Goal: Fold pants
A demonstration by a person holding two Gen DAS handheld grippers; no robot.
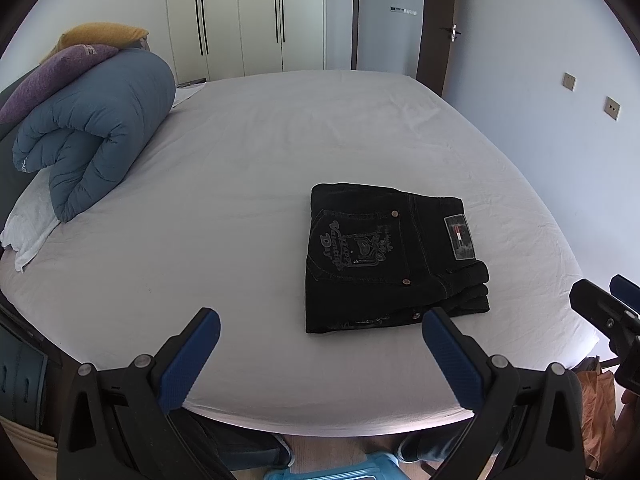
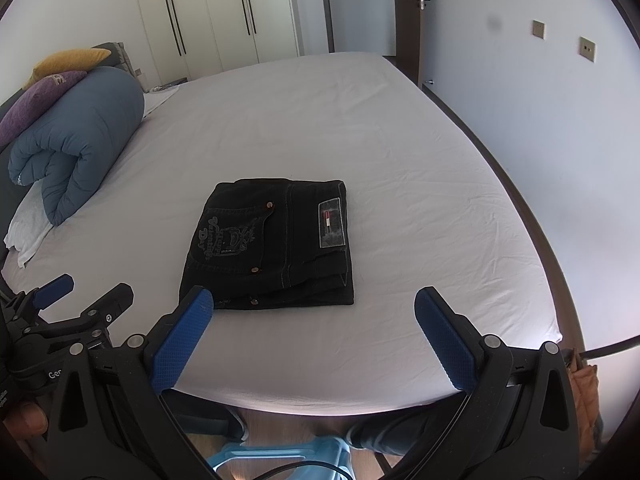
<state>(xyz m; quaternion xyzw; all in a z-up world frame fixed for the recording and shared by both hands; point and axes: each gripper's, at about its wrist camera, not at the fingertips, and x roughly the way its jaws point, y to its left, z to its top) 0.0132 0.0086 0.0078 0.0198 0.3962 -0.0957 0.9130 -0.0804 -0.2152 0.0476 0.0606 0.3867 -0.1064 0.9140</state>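
A blue quilt (image 1: 96,128) lies rolled up at the far left of the bed (image 1: 248,168), with a purple pillow (image 1: 48,76) and a yellow pillow (image 1: 100,36) on top. Nothing sits between the grippers and the pants (image 2: 272,244). The pants are black, folded into a small thick square, pocket and label facing up. They lie near the front edge of the bed, waistband to the right. The left gripper (image 1: 320,356) and right gripper (image 2: 312,340) both hang wide open, holding nothing.
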